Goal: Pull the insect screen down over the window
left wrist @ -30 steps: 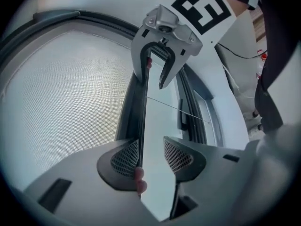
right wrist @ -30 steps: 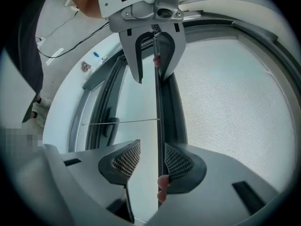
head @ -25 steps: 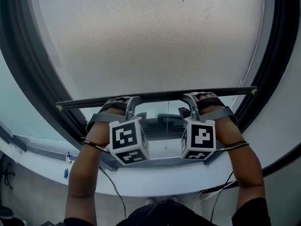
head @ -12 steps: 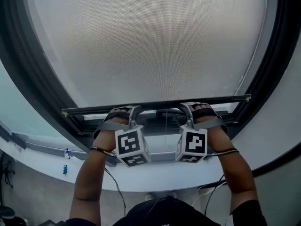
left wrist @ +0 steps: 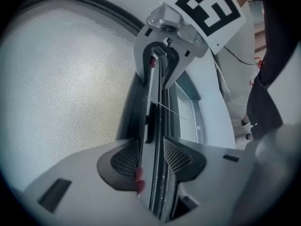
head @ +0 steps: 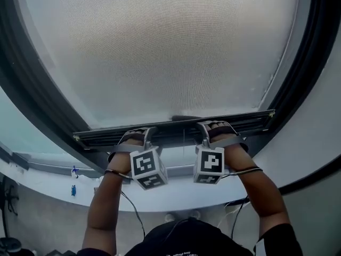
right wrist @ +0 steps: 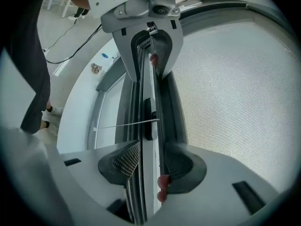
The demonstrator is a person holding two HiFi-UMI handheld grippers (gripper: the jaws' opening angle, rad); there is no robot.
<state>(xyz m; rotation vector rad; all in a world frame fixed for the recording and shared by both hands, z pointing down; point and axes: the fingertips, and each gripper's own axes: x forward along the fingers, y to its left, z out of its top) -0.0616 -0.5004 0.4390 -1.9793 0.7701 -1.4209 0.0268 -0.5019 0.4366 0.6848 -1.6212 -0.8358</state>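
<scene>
Grey mesh insect screen covers nearly the whole opening of the dark window frame. Its dark metal bottom bar runs across at 6 o'clock of the mesh, close above the lower rail. Touching or a sliver short, can't tell from where I stand

Left gripper is clamped on the bar toward 7 o'clock, right gripper on it toward 5 o'clock. Both sets of jaws stand fairly wide with the bar pinched between the textured pads, nothing else in them

Step, my read: tail end of the pull-down, final seating. Next move wants both ends taken down evenly so the bar doesn't rack in the side tracks, then seated on the rail before either grip lets go. If it's sprung it could run back up

Writing: none readable. Only black-and-white square markers on the white cubes of the grippers. No brand or label on screen, frame or white sill
</scene>
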